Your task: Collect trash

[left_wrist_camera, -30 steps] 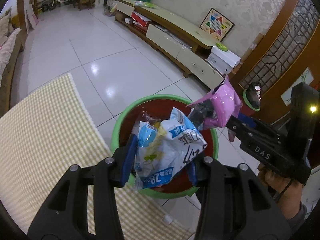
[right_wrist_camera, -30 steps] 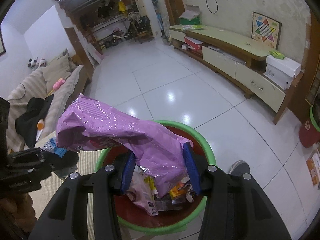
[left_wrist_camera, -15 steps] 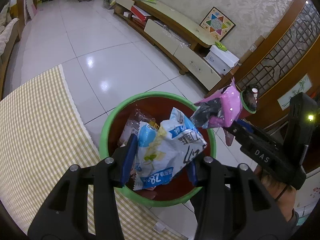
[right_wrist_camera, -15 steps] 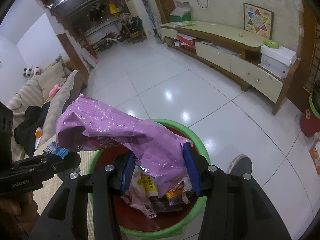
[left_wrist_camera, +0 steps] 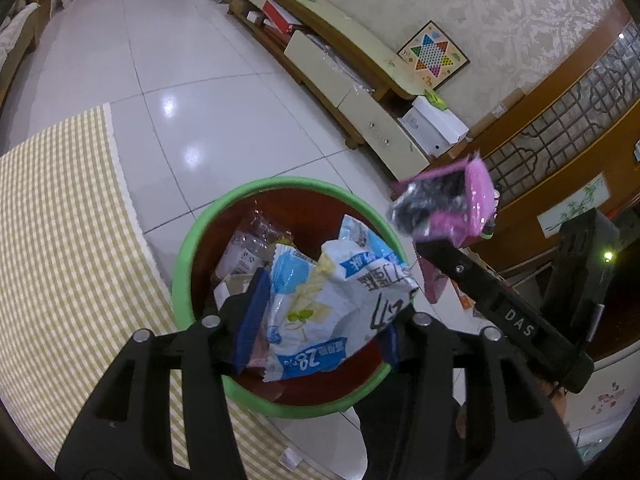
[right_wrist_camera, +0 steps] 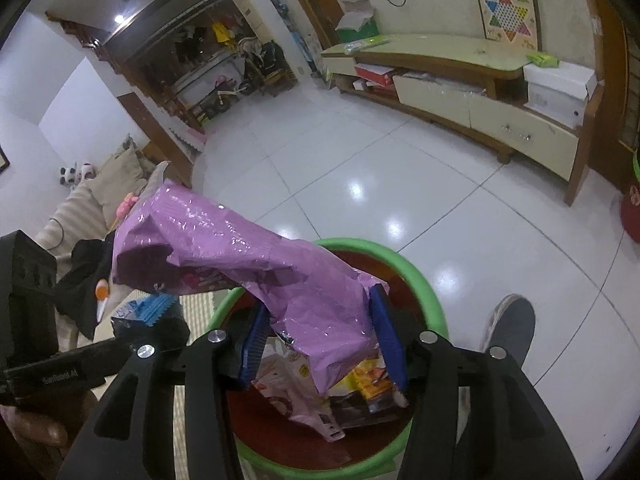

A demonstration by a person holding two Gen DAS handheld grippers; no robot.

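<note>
The left gripper (left_wrist_camera: 320,320) clamps a crumpled blue-and-white snack bag (left_wrist_camera: 332,300) between its blue pads (left_wrist_camera: 250,320), holding it directly above a bin (left_wrist_camera: 188,248) with a green rim and dark red inside. The right gripper (right_wrist_camera: 320,344) grips a purple wrapper (right_wrist_camera: 256,256) over the same bin (right_wrist_camera: 424,284), the wrapper's open end flaring toward 10 o'clock in its own view. Below both loads, more wrappers (right_wrist_camera: 304,396) lie inside the bin. A yellow checked mat (left_wrist_camera: 60,248) meets the bin at 9 o'clock in the left view; a shoe (right_wrist_camera: 512,324) stands just beside it at 3 o'clock in the right view. Beyond, glossy white tiles (left_wrist_camera: 192,80) run to a long low cabinet (right_wrist_camera: 452,68) at 1 o'clock, with a star-pattern game board (right_wrist_camera: 506,10) against the wall.
</note>
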